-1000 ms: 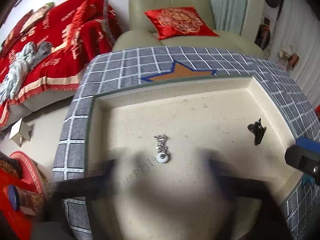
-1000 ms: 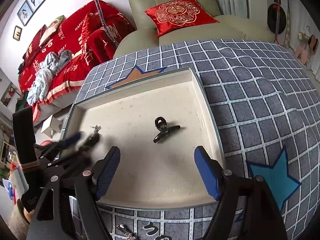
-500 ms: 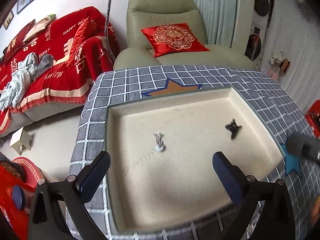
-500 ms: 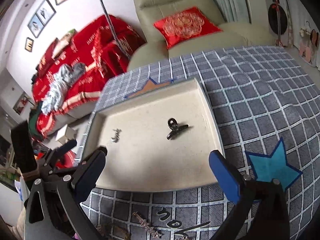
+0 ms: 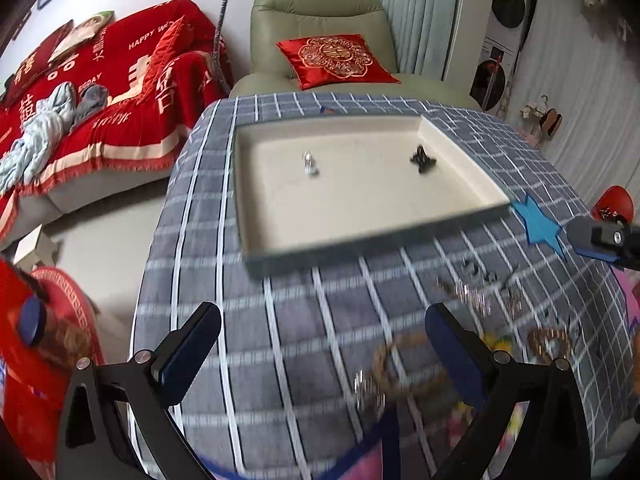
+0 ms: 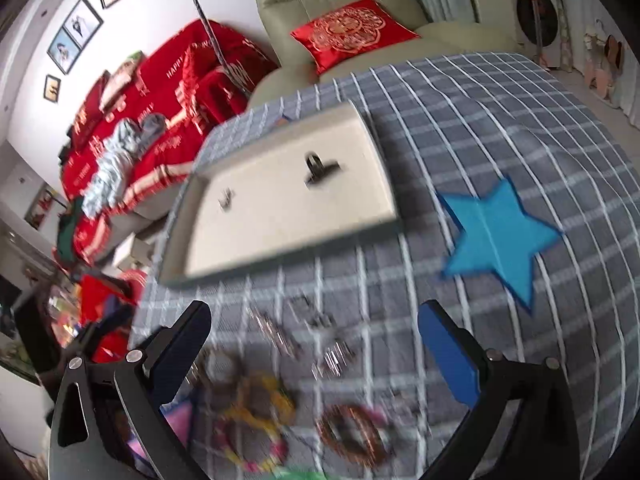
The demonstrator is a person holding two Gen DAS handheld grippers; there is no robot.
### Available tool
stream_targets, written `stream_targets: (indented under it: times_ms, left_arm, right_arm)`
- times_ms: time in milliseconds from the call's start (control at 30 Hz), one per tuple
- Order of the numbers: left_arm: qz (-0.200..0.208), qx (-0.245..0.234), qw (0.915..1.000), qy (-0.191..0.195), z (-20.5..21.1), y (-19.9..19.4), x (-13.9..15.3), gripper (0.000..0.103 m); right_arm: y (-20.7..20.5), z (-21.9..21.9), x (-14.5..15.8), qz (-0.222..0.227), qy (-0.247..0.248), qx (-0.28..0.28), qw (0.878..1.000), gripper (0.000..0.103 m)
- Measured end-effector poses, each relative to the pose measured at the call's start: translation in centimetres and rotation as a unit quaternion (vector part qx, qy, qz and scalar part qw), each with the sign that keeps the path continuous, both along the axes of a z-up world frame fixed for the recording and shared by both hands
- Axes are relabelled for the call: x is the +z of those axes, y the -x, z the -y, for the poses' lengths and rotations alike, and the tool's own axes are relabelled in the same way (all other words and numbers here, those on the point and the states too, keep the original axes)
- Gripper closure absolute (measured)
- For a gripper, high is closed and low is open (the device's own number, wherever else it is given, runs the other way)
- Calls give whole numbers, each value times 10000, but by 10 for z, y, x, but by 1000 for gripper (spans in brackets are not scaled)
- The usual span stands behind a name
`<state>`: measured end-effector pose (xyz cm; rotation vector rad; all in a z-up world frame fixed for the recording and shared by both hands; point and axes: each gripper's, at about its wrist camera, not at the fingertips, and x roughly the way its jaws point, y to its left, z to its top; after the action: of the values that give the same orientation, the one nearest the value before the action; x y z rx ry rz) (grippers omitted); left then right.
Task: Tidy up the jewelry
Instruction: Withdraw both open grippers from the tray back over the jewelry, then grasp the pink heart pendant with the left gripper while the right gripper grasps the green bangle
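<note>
**Two empty grippers over a blurred, crowded heap: pick one piece cleanly**

Your left gripper is spread wide with nothing between its fingers, hanging above the checked cloth just short of the loose jewelry. Your right gripper is spread wide too and empty, with the heap right under it.

That heap is the trouble. In the right wrist view a silver clip, a small silver piece, a yellow bracelet and a reddish beaded bracelet lie close together, some perhaps touching; the blur makes it hard to tell. Close on one too fast and you may pinch two, or drag a neighbour along by a snagged link. The pieces look thin and flat on soft cloth, so the fingers could catch fabric and slide off the metal.

The beaded ring seen from the left wrist sits just beside that gripper's right finger; a descent from here could knock it aside rather than straddle it.

Both grippers are near the same pile, so they could collide if you reach with both.

Beyond the heap, the cream tray already holds a black hair claw and a silver pendant, well apart. Drop the next piece onto bare floor between them, or it may tangle.
</note>
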<state>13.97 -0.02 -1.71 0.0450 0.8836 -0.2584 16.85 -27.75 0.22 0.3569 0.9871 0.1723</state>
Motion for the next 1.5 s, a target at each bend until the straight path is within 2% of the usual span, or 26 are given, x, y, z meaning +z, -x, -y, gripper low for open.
stream_targets:
  times_ms: [167,300,400,600,800,1033,1133,1267,1333,1400,1433,1467,1500]
  left_arm:
    - [-102,2,9999,37,-4,26,-11,0]
    - [-163,-8,9998,-120,1,37,-21,0]
    - [-241,-5,9996,-147,3,40,-28,0]
    - [-339,7,9992,-200,5,41,-38,0]
    - [-406,63,9989,-213,5,37,-47,0]
    - [-325,54,9994,-115,5,34,-47,1]
    - [-262,-91,9996,-90,8,36,-45,12]
    - [-156,-285,9995,-60,13,42,-42,26]
    - [-111,-382,9992,-45,15,44,-41,45]
    - [-82,-446,9990,-29,16,46,-39,60]
    - [-82,-450,9990,-19,15,45,-39,66]
    - [-81,-439,9990,-4,14,45,-38,69]
    - [-93,-443,9990,49,12,46,-38,69]
  right_arm:
    - [46,-4,-11,-116,275,-30,9995,0]
    - [77,-6,-22,-233,581,-136,9979,0]
    - [95,-5,-32,-353,559,-205,9976,0]
    - [115,-9,-48,-540,629,-271,9962,0]
    - [119,-24,-53,-501,1046,-171,9931,0]
    - [122,-45,-54,-367,1740,15,9841,18]
    - [124,-50,-53,-293,1861,95,9820,30]
    - [125,-53,-52,-279,1873,152,9818,36]
    - [125,-54,-51,-270,1871,171,9818,41]
    - [124,-55,-50,-250,1864,163,9820,49]
    - [125,-54,-50,-239,1858,146,9822,59]
    - [125,-54,-49,-229,1833,141,9827,71]
    - [125,-54,-49,-227,1825,130,9829,78]
